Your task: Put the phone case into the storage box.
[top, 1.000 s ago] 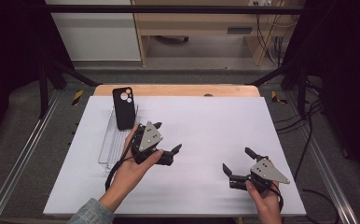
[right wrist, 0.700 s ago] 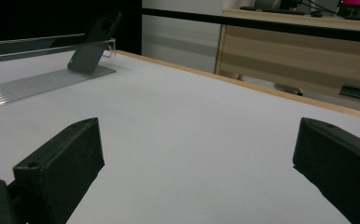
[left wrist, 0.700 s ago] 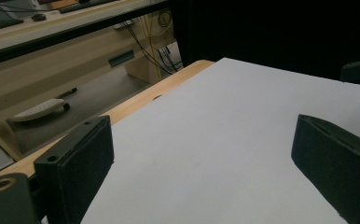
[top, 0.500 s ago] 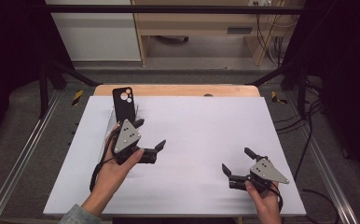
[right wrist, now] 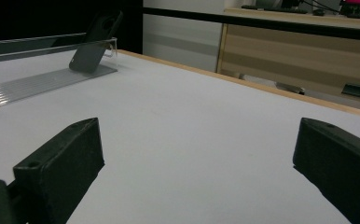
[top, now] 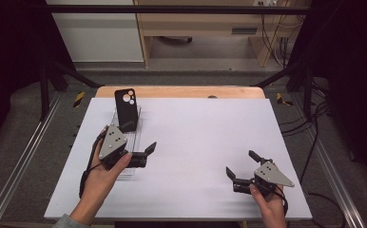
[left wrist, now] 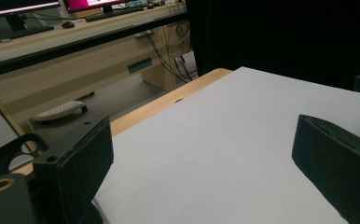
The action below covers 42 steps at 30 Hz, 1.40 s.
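Left gripper: held low over the white table sheet, forearm entering from the bottom left, hand wrapped round the body from beneath, grey plate tilted up, jaws spread wide and empty, pointing toward the far right corner. Seen along its own jaws in the left gripper view: released, bare sheet between the pads.

Black phone case: just beyond the left gripper's far jaw and slightly to its left, leaning upright at the far end of the clear ribbed stand. Touching that jaw or merely close behind it: cannot tell from above. Stand's near end partly covered by the gripper body and hand; transparent edges hard to trace.

Right gripper: well apart, low near the front right of the sheet, gripped from behind by the hand, jaws parted and empty, aimed left. In the right gripper view: released, case and stand far ahead and to the left of its left jaw, case top cut by shadow.
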Tool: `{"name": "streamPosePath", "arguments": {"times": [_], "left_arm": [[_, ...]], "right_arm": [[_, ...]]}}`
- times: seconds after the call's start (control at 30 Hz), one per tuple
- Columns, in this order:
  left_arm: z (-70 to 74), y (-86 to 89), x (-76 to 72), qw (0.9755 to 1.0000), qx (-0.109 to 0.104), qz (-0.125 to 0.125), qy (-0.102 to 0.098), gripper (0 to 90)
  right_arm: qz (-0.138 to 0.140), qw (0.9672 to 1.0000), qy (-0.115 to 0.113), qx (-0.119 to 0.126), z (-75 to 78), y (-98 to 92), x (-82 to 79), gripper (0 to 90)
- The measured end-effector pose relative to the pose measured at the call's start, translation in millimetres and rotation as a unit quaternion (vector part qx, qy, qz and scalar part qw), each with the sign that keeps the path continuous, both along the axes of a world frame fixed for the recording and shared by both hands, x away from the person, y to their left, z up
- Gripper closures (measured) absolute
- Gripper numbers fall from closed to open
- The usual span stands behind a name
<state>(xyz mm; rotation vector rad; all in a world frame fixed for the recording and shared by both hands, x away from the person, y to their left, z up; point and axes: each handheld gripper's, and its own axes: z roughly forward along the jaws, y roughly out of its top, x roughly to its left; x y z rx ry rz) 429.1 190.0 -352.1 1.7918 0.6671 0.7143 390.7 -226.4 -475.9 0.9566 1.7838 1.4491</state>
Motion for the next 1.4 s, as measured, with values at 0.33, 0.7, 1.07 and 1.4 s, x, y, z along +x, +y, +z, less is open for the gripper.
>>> {"name": "streamPosePath", "arguments": {"times": [0.33, 0.7, 1.07, 1.4], "left_arm": [[1.9, 20.9, -1.6, 0.9998, -0.01, 0.015, -0.006, 4.7], [0.8, 43.5, -2.4, 0.999, -0.023, 0.036, -0.01, 4.3], [-6.8, 56.7, -7.1, 0.9983, -0.036, 0.042, -0.016, 3.8], [-9.9, 72.2, -8.8, 0.9973, -0.049, 0.051, -0.018, 3.2]], "right_arm": [[-0.001, 1.0, 0.001, 0.0, -0.2, 0.0, 0.2, 2.0], [-0.001, 1.0, 0.001, -0.001, -0.3, 0.1, 0.1, 2.0], [0.0, 1.0, 0.001, -0.002, -0.5, 0.3, 0.1, 2.0], [0.001, 1.0, 0.0, -0.003, -0.7, 0.6, 0.2, 2.0]]}}
